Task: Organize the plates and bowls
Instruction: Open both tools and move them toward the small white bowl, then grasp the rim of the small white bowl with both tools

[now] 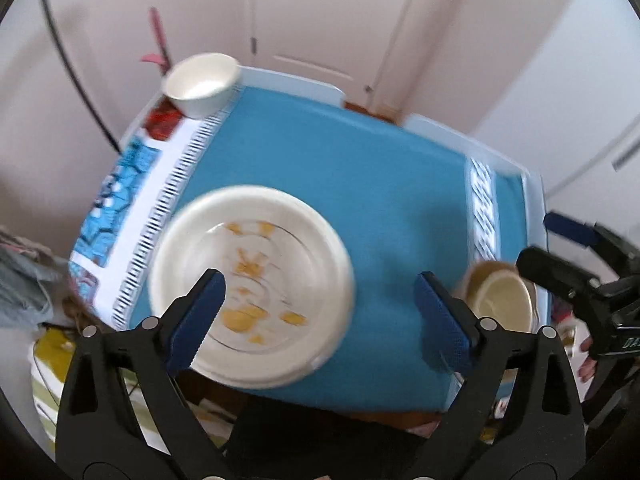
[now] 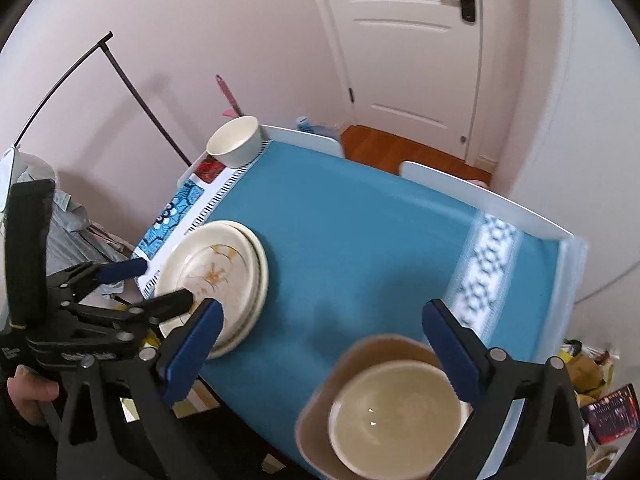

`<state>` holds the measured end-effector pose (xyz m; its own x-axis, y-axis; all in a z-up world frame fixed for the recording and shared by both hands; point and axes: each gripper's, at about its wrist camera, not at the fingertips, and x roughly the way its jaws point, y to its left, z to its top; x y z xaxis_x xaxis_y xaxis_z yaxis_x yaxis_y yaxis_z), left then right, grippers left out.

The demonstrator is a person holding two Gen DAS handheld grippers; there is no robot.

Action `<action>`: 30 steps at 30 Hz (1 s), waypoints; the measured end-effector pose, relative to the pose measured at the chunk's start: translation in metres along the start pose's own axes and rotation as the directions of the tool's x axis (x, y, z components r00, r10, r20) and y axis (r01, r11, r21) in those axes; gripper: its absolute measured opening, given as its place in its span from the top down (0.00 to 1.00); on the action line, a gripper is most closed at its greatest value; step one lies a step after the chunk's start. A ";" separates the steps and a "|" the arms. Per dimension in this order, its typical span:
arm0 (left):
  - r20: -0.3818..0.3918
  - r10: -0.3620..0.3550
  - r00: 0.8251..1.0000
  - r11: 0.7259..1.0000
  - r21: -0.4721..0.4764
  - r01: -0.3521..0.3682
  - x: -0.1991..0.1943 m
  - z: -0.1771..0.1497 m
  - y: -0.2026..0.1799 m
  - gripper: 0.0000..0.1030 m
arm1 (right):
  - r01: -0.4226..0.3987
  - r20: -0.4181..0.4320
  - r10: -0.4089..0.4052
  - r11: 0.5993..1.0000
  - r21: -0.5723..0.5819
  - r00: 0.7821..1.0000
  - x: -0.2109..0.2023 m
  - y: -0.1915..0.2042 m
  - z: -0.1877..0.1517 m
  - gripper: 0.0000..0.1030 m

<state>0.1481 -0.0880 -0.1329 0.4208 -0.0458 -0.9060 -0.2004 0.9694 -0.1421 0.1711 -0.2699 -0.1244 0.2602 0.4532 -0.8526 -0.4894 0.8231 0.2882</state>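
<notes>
Through your left wrist camera, you are holding the left claw (image 1: 318, 312) spread wide above the counter (image 1: 360, 184), gripping nothing, with its blue pads (image 1: 198, 320) hanging over the near rim of the stack of plates (image 1: 252, 300). The top plate is cream with orange flower marks, and the stack is sitting on the blue cloth near the counter's left front edge. A white bowl (image 1: 202, 82) is standing at the far left corner, beside the cloth's patterned border. At the right edge, the cream bowl (image 1: 506, 304) is sitting inside a brown bowl (image 1: 480, 272), and your right claw (image 1: 560, 256) is reaching in beside them. White lettering is showing on that claw's black body, but it is cut off and too blurred to read. Through your right wrist camera, you are keeping the right claw (image 2: 320, 356) wide open too, empty, with the nested cream bowl (image 2: 396, 412) and brown bowl (image 2: 320, 420) sitting just below and between its fingers at the counter's near edge. The stack of plates (image 2: 216, 276) is lying well to the left, and your left claw (image 2: 160, 284) is reaching over its near rim. Small white print is running along that claw's frame, illegible here. The white bowl (image 2: 236, 140) is standing at the far corner, and a door (image 2: 420, 48) with a black handle is closing off the wall behind.
</notes>
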 end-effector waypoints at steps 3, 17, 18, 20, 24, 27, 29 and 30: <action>0.034 0.037 0.999 0.999 -0.031 -0.036 -0.005 0.018 0.026 0.08 | -0.037 0.013 0.037 0.999 0.003 0.999 0.013 0.011 0.013 0.02; 0.113 0.051 0.992 0.957 -0.288 -0.016 0.044 0.148 0.155 0.01 | -0.058 0.050 0.061 0.996 -0.060 0.997 0.097 0.059 0.169 0.01; 0.105 0.045 0.994 0.953 -0.304 -0.011 0.055 0.152 0.162 0.01 | -0.066 0.028 0.068 0.996 -0.059 0.997 0.114 0.062 0.179 0.01; 0.086 0.033 0.996 0.942 -0.334 -0.002 0.079 0.160 0.176 0.09 | -0.089 -0.018 0.088 0.995 -0.043 0.996 0.153 0.065 0.196 0.01; 0.018 0.011 1.000 0.933 -0.361 -0.004 0.131 0.171 0.192 0.38 | -0.124 -0.099 0.125 0.992 0.017 0.987 0.229 0.068 0.212 0.22; -0.007 -0.009 1.000 0.925 -0.380 0.006 0.160 0.176 0.201 0.45 | -0.144 -0.133 0.147 0.989 0.029 0.980 0.262 0.075 0.216 0.35; -0.014 -0.010 1.000 0.926 -0.379 0.003 0.172 0.179 0.203 0.51 | -0.153 -0.151 0.156 0.988 0.032 0.976 0.282 0.079 0.217 0.40; -0.019 -0.009 1.000 0.927 -0.374 0.001 0.178 0.180 0.204 0.53 | -0.159 -0.157 0.162 0.987 0.033 0.974 0.290 0.081 0.219 0.45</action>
<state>0.3415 0.1447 -0.2513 0.4053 -0.0589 -0.9123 -0.5163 0.8088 -0.2816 0.3888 0.0027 -0.2528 0.0435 0.5212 -0.8523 -0.4965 0.7516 0.4343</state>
